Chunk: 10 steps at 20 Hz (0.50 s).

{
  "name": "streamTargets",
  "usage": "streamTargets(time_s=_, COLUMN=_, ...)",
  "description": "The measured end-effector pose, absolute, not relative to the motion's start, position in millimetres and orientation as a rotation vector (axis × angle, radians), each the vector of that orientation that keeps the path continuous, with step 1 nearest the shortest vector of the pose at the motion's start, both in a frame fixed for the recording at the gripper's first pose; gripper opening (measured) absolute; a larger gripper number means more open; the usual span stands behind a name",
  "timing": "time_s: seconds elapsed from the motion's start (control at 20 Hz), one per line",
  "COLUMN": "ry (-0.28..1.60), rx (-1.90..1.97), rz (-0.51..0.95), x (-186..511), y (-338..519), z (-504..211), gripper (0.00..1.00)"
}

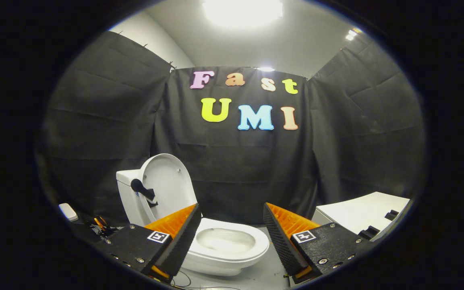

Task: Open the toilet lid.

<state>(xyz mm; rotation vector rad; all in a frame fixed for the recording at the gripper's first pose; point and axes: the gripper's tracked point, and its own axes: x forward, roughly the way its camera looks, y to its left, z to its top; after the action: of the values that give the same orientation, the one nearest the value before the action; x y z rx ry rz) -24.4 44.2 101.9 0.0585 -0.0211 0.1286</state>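
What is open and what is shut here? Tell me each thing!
toilet lid: open, standing up against the tank.
toilet seat: down, bowl uncovered.
gripper: open, fingers apart, holding nothing, toilet just beyond them.
ceiling light: on.
white box: cannot tell if open or shut.

Tongs (230, 225) spread wide, fingers (183, 237) apart, seemingly holding nothing.
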Motion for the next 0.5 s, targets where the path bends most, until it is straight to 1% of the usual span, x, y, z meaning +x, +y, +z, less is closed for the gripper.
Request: streamTargets(time_s=0.5, ry=-0.010, rx=0.091, rz=0.114, x=-32.3, y=35.8, z=97.2, gripper=0.95)
